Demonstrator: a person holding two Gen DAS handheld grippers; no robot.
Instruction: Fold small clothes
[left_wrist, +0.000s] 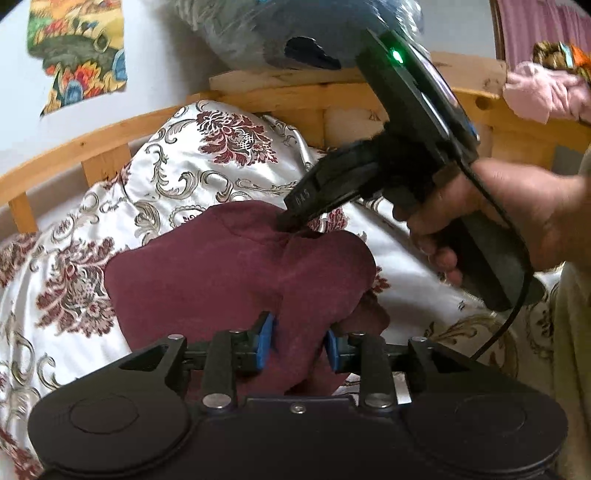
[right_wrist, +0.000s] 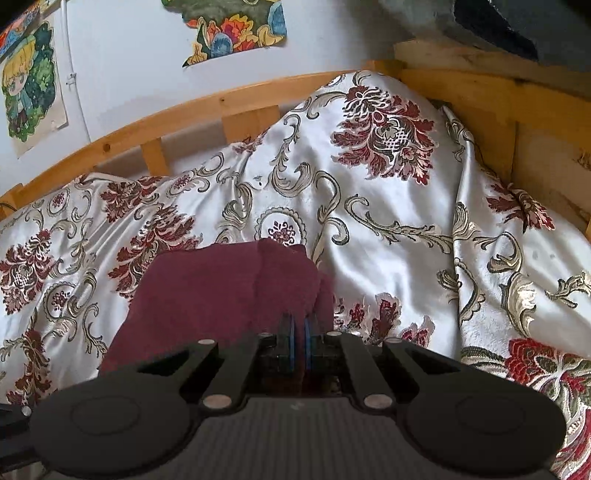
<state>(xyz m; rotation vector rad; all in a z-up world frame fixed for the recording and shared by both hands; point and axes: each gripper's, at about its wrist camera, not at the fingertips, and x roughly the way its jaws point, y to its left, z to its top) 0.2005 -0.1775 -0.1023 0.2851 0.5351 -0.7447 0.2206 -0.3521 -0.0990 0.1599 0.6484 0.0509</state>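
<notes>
In the left wrist view, a torn colourful poster (left_wrist: 79, 51) hangs on the white wall at the upper left of the frame. Below it a wooden bed rail (left_wrist: 92, 142) curves along the satin bedspread (left_wrist: 207, 162), which has dark red flowers and grey scrolls. The maroon garment (left_wrist: 221, 269) lies crumpled on the bedspread in the centre of the frame. At the bottom centre, the left gripper (left_wrist: 300, 341) has its blue pads on both sides of a fold of the garment, pinching it loosely. At the centre right, the right gripper (left_wrist: 286, 223) is clenched on the far edge of the garment, and its black body hides part of the bed rail. Some small white marks on its finger are too blurred to read. A hand (left_wrist: 491, 218) holds its handle. Pink cloth (left_wrist: 546, 94) lies at the upper right.

In the right wrist view, the garment (right_wrist: 221, 291) reaches up from the bottom centre.
</notes>
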